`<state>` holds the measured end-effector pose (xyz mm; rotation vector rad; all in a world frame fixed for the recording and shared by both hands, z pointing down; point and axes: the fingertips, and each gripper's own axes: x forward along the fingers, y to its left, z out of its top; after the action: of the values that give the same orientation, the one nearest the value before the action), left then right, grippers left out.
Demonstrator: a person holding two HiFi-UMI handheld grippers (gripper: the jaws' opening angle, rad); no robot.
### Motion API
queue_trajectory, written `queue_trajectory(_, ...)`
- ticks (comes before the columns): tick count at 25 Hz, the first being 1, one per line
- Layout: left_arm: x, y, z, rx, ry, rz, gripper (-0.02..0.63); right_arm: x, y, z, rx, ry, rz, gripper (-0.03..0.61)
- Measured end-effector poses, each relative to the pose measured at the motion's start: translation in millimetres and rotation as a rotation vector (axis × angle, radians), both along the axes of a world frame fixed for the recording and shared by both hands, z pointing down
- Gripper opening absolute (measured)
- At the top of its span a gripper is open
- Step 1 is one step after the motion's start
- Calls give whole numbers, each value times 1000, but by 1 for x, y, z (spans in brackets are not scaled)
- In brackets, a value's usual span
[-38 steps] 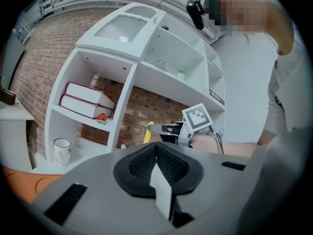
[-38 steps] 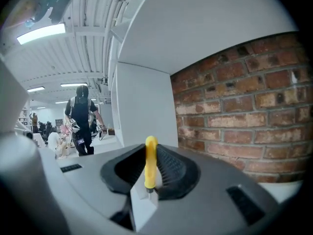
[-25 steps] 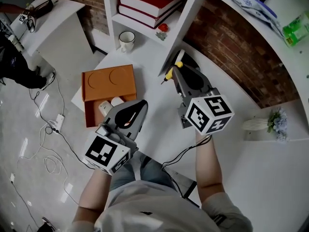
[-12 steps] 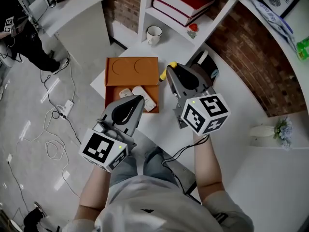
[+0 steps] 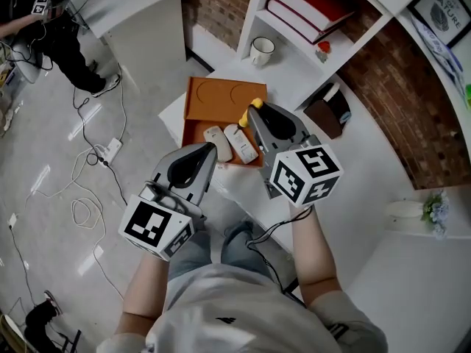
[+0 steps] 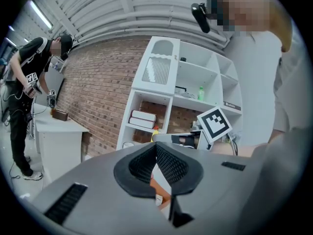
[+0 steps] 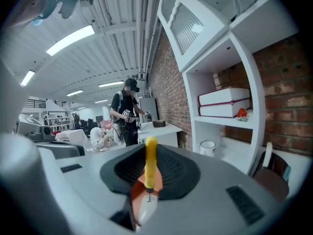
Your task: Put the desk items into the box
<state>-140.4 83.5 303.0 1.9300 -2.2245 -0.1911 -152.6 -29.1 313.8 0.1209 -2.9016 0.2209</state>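
1. Head view: the right gripper [image 5: 252,116] pinches a yellow-handled screwdriver [image 5: 255,104] above the near right part of the open orange box [image 5: 213,98]. The box lies on the white desk [image 5: 353,171], lid folded back, with 2 white items [image 5: 241,143] side by side in its tray. The left gripper [image 5: 206,151] hovers at the box's near edge, close to the desk's rim.
2. Left gripper view: its jaws are pressed together with nothing between them. A sliver of the orange box shows below the tips, and the right gripper's marker cube stands just beyond.
3. Right gripper view: the ribbed pads clamp the screwdriver, its yellow handle standing up past the jaws and its metal tip pointing down. Under it lie the orange tray and 1 of the white items.
4. Step in hand, as I judge it: bringing the screwdriver to the box.
5. The next move calls for lowering it over the free strip of tray beside the white items, laying it flat enough to fit, then spreading the right jaws to let it go.
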Motion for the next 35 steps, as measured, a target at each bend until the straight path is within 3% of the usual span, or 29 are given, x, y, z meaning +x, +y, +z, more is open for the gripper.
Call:
queue_trajectory(20,-44,69,15,-22,21,-115,12,-54,76,73,-91,121,-86,75)
queue_trajectory(35,-66,85,23,-24,33,-119,12,-60,88,124,-167,204,-32,77)
